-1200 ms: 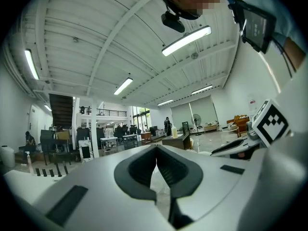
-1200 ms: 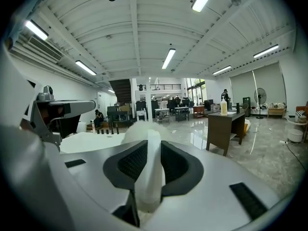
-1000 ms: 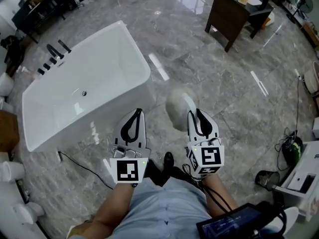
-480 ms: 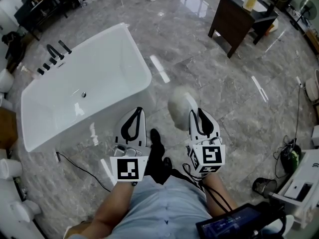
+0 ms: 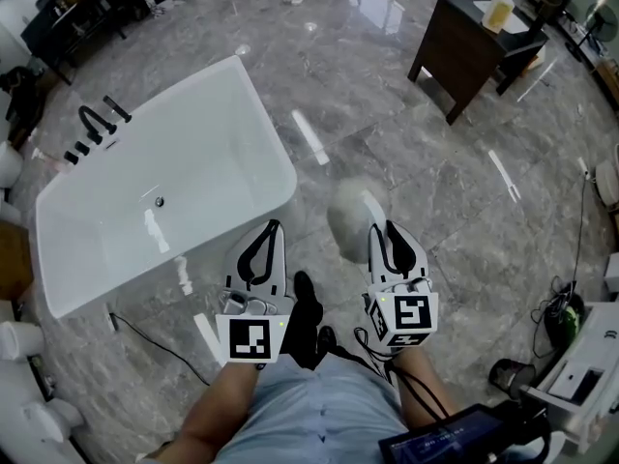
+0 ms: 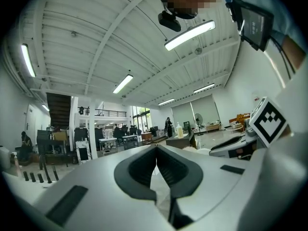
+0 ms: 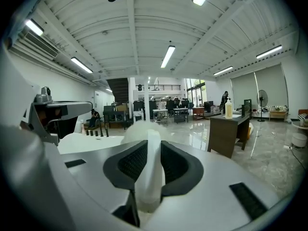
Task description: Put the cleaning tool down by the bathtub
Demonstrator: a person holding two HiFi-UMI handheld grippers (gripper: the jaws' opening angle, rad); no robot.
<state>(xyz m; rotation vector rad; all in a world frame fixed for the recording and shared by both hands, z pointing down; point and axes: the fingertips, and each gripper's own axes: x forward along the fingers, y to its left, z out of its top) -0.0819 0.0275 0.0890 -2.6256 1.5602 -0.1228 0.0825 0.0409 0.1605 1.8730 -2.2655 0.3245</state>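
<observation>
The right gripper [image 7: 154, 150] is clamped on the cleaning tool [image 5: 346, 222]. Its dark ribbed pads [image 7: 132, 161] press either side of a smooth white plastic handle that runs up between them. Beyond the jaw tips the handle ends in a pale, fluffy, rounded head with soft, fuzzy edges. In the head view that head hangs over the floor [image 5: 416, 177], a glossy grey stone-look surface with lighter veins and streaks of reflected light. It sits just to the right of the bathtub's near corner, not touching it.

The bathtub [image 5: 282, 159] is a freestanding, glossy white basin, roughly rectangular with rounded corners and a thin rim. A small drain [image 5: 160, 201] sits in its base, and matte black fittings [image 5: 92, 124] stand at its far end.

The left gripper [image 5: 271, 228] is level beside the right one. Its jaws are closed tip to tip with nothing between them.

A dark wooden table [image 5: 464, 51] stands well apart at the upper right, with a pale bottle [image 5: 499, 10] on top.
</observation>
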